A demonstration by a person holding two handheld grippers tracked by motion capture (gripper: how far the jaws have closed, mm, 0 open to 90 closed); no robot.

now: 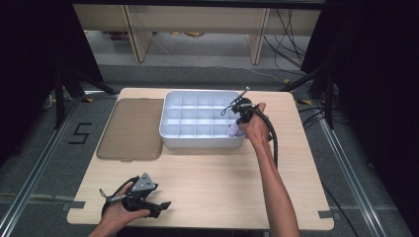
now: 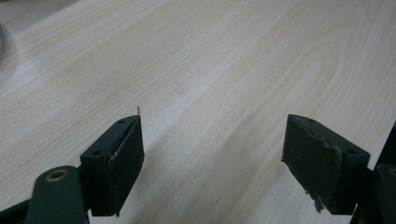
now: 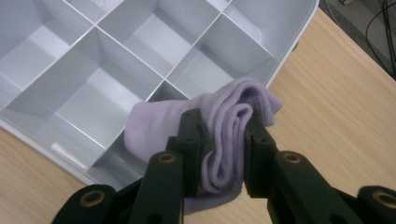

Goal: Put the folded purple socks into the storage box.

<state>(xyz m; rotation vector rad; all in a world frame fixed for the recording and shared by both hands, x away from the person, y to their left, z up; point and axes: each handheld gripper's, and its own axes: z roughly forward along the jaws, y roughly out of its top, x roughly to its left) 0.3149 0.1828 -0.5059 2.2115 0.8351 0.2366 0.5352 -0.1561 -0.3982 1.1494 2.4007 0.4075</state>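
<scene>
A folded lilac sock (image 3: 224, 116) is pinched between the jaws of my right gripper (image 3: 223, 140), which hangs over the near right corner compartment of the white divided box (image 3: 84, 88). From above, that gripper (image 1: 238, 121) and the sock (image 1: 233, 130) sit at the box's (image 1: 170, 136) front right corner. My left gripper (image 1: 159, 206) rests low at the table's near left edge, jaws wide apart. Between its pads (image 2: 123, 154) lies nothing but bare wood.
A flat grey-brown lid (image 1: 131, 129) lies left of the box. The light wooden table (image 1: 207, 182) stretches between the box and the near edge. Cables and shelf legs stand on the floor beyond the table's far side.
</scene>
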